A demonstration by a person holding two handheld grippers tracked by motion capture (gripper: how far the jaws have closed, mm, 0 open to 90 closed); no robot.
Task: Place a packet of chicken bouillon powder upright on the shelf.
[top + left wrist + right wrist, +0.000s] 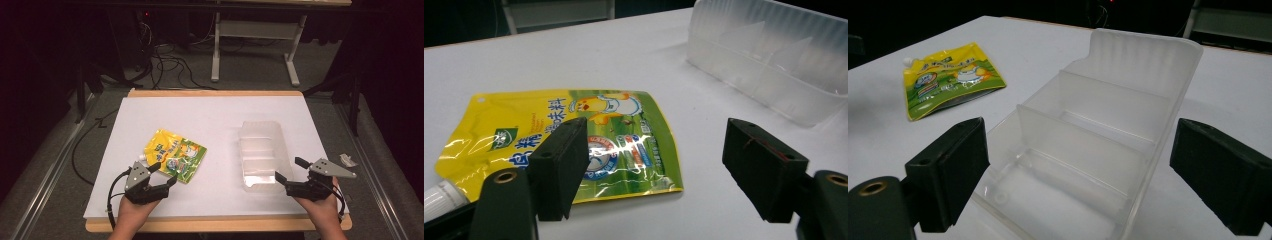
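Two grippers, both open and empty. Left gripper sits just beside the yellow pouch's near corner; pouch lies flat on the tabletop, long axis diagonal, spout pointing left. Right gripper is at the near end of the clear divided tray, whose long axis runs away from the person. Left hand is nearer the pouch.
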